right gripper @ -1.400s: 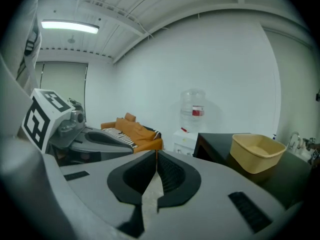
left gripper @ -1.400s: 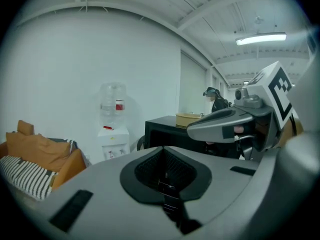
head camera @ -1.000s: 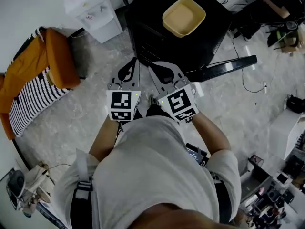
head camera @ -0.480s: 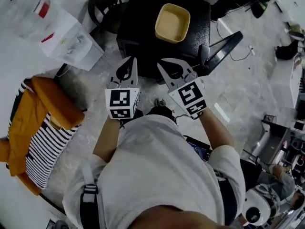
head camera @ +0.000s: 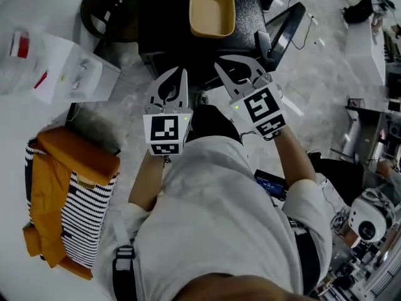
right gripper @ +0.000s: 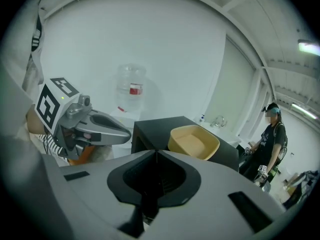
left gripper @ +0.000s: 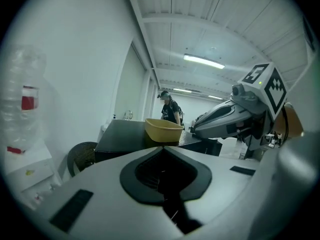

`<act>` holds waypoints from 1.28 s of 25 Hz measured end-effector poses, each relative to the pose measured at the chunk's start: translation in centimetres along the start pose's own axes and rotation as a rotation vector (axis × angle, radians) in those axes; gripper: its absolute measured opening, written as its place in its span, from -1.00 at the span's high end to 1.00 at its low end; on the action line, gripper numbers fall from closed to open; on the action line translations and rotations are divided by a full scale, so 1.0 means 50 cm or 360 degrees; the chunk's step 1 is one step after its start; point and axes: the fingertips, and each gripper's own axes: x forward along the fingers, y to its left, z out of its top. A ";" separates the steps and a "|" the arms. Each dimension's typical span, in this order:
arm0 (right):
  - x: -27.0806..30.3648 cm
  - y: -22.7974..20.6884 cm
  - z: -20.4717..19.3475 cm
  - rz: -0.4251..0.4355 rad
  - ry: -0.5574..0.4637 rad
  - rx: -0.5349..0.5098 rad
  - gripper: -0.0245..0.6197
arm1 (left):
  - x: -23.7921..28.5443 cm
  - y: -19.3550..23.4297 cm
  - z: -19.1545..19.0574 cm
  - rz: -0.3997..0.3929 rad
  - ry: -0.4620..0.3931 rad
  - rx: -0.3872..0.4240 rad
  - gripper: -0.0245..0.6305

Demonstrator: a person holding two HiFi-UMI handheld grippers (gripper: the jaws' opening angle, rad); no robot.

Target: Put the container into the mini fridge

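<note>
A shallow yellow container (head camera: 212, 10) sits on top of the black mini fridge (head camera: 247, 17), whose door (head camera: 285, 33) hangs open to the right. Both grippers hover side by side just short of the fridge, empty. My left gripper (head camera: 183, 73) has its jaws together and points at the fridge's front left. My right gripper (head camera: 221, 62) is shut too, below the container. In the left gripper view the container (left gripper: 162, 130) shows beyond the closed tips (left gripper: 162, 149). In the right gripper view it (right gripper: 194, 141) lies just past the closed tips (right gripper: 156, 152).
A white water dispenser (head camera: 62, 68) with a clear bottle (right gripper: 131, 91) stands left of the fridge. A dark round wicker seat (head camera: 103, 11) is behind it. An orange and striped cushion seat (head camera: 62, 187) lies at lower left. A person (right gripper: 270, 139) stands beyond the fridge; cables trail right.
The head view has swung, so the fridge and container now sit at top centre. Both grippers have moved forward and slightly up towards the fridge, and both have stayed shut.
</note>
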 end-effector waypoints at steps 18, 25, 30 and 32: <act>0.051 -0.117 0.038 0.0122 0.0185 -0.0449 0.80 | 0.122 0.037 0.093 0.0000 -0.0044 0.0121 0.89; 0.065 -0.120 0.017 0.0272 0.0222 -0.0430 0.79 | 0.147 0.027 0.086 -0.0053 -0.0041 0.0006 0.89; 0.078 -0.111 0.007 0.0314 0.0293 -0.0550 0.61 | 0.146 0.041 0.077 -0.0011 -0.0023 -0.0006 0.89; 0.088 -0.107 0.000 0.0321 0.0330 -0.0593 0.59 | 0.142 0.046 0.073 0.0002 -0.0018 -0.0008 0.89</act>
